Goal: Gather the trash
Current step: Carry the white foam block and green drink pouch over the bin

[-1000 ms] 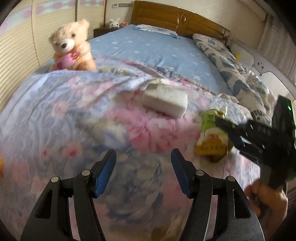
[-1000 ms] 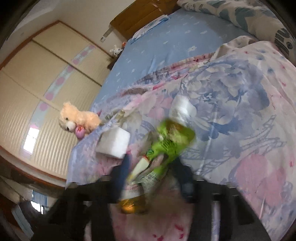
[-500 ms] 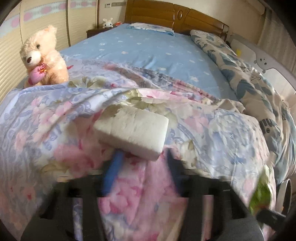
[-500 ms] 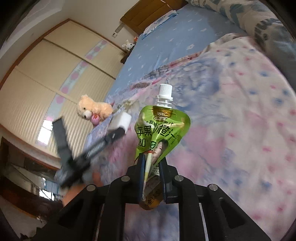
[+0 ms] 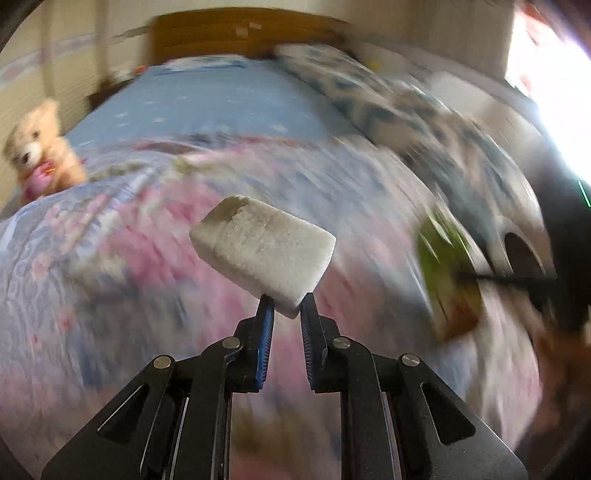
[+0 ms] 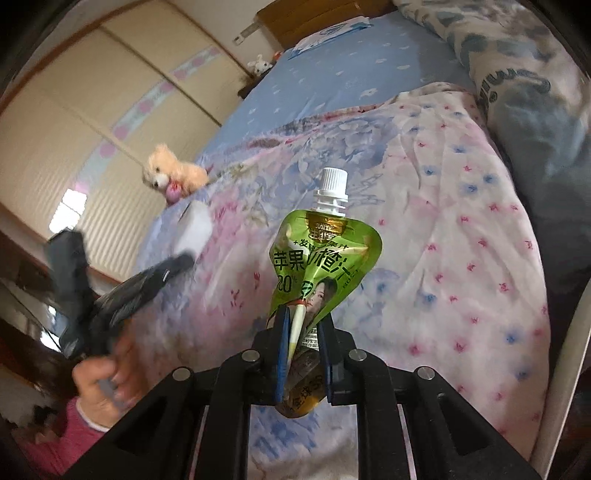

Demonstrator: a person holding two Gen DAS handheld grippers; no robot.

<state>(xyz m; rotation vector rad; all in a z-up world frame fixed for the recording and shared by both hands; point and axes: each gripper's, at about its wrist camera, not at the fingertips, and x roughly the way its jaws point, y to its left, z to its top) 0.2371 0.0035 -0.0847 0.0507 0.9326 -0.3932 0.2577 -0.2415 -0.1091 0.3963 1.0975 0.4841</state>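
Observation:
A white foam block [image 5: 262, 251], dirty at one end, hangs above the floral quilt [image 5: 110, 258] by its lower corner. My left gripper [image 5: 287, 303] has its blue pads on that corner, jaws still closing. The block [image 6: 194, 227] and left gripper [image 6: 183, 261] show blurred in the right wrist view. My right gripper [image 6: 301, 325] is shut on the lower part of a crumpled green juice pouch [image 6: 325, 266] with a white cap, held upright off the bed. The pouch [image 5: 447, 266] appears as a green blur at the right of the left wrist view.
A beige teddy bear [image 5: 38, 147] sits at the bed's left edge, also the teddy bear [image 6: 173, 173]. A blue sheet [image 6: 332, 74], patterned bolster [image 6: 517, 74] and wooden headboard [image 5: 240, 33] lie beyond. A person's hand [image 6: 99, 380] in a pink sleeve holds the left gripper.
My left gripper swept to the foam block, closed on its corner and lifted it off the quilt. My right gripper closed on the pouch and raised it; it now stays held.

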